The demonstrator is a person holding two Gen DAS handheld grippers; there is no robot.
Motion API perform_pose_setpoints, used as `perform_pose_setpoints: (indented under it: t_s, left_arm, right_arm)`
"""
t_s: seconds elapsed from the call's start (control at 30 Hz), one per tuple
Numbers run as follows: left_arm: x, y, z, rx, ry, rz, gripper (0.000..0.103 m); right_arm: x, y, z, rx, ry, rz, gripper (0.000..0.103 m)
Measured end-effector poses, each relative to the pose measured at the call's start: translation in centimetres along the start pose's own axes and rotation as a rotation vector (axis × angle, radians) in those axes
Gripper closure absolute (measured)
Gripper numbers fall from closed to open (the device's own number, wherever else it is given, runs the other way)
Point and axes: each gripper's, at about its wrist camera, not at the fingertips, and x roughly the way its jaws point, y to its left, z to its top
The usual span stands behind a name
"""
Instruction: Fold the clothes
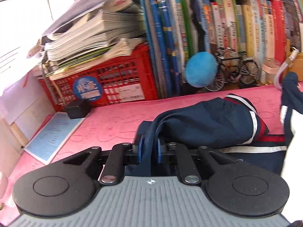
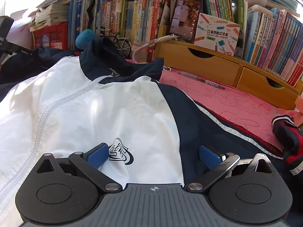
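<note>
Readable print in the two wrist views

In the right wrist view, right of centre near the top, a white box (image 2: 217,34) with coloured pencils drawn on it reads "POCKET LABEL PRINTER" beneath a line of Chinese characters. Lower centre, the white jacket (image 2: 75,113) bears a black swirl logo (image 2: 121,154) whose letters are too distorted to read. The book spines (image 2: 274,43) carry Chinese titles too small to make out. In the left wrist view, middle left, a round blue sticker (image 1: 87,89) on the red crate (image 1: 117,75) is blurred.

Thin crinkled cloth jacket (image 2: 117,113), soft embossed pink mat (image 2: 236,102), smooth wooden drawers (image 2: 198,64)
</note>
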Motion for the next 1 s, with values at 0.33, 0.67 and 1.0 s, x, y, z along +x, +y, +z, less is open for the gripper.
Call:
perform_pose_setpoints:
  t_s: [0.33,0.67,1.0]
  left_arm:
    - [2.4,6.9,-1.4,-0.109,0.15,0.351,0.08]
    - [1.3,7.5,-0.6,-0.094,0.09,0.336,0.079]
    - [2.7,7.4,-0.3,0.074,0.121,0.667,0.081]
  right_arm:
    - [0.4,-0.7,0.1,0.035,0.018,0.021,0.0]
    - [0.4,-0.8,0.1,0.036,0.02,0.023,0.0]
    - [0.5,-0.8,0.2,0.04,0.021,0.024,0.0]
